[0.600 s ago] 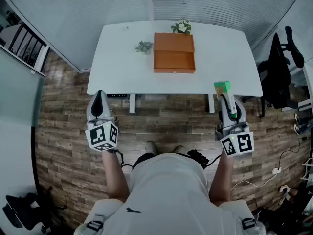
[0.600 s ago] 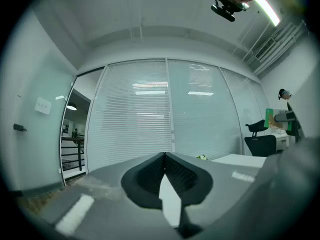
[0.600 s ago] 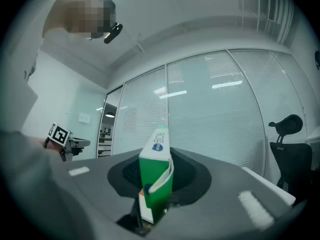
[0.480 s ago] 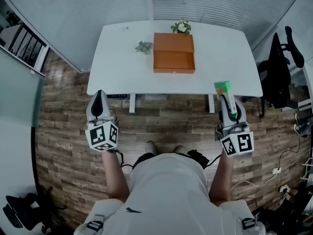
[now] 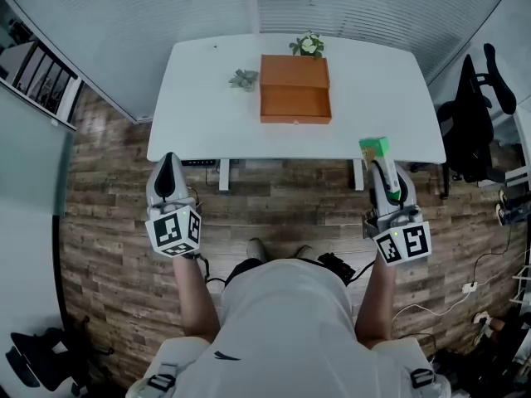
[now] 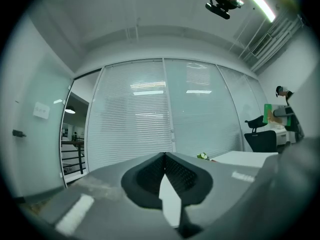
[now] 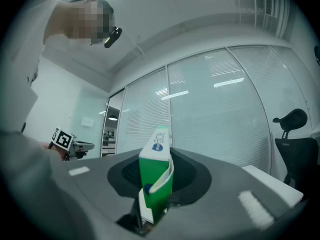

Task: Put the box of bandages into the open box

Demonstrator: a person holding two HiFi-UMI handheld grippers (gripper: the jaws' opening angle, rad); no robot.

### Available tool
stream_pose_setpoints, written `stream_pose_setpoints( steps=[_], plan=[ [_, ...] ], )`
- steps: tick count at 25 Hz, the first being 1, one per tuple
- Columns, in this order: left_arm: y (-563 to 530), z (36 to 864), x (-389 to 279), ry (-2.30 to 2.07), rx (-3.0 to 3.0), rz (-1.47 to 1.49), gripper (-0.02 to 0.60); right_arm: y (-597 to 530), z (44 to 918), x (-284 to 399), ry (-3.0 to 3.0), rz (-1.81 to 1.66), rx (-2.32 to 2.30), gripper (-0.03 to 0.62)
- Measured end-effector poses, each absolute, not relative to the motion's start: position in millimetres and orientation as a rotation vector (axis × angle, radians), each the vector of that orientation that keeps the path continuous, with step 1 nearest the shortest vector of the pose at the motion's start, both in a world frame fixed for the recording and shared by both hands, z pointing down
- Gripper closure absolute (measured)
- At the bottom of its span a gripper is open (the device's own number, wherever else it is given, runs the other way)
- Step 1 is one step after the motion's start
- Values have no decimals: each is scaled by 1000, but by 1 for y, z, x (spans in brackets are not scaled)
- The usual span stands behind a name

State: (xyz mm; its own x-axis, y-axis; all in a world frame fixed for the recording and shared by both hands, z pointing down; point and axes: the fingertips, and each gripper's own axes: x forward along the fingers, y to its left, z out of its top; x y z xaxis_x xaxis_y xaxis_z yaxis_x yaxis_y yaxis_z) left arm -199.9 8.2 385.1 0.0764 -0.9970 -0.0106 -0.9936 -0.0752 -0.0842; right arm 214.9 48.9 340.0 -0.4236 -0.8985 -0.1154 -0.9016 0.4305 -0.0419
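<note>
We've got right gripper [image 5: 377, 161] clamped on bandage box [image 5: 375, 148], just off table [image 5: 373, 81] near edge, right end. Left gripper [image 5: 169, 161] jaws together, empty, off near-left corner. Open box [image 5: 294, 98] mid-table.

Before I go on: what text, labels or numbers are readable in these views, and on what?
On the green cardboard bandage box in the right tool: grey letters and a round blue logo on its white face, too blurred to read.
White notice on the wall, left gripper view: too small to read.
Black-and-white marker cube: pattern only, no words.
Nothing else legible.
</note>
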Motion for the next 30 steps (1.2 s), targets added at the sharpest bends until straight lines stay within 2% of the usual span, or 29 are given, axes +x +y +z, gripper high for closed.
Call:
stream_pose_setpoints(
  steps=[20, 30],
  plan=[
    [-33, 388, -269, 2064, -2281, -75, 576, 19, 347, 157, 2513, -6, -1690, 504],
    [-101, 393, -264, 2057, -2286, -110, 576, -51, 349, 155, 2525, -21, -1670, 503]
  ],
)
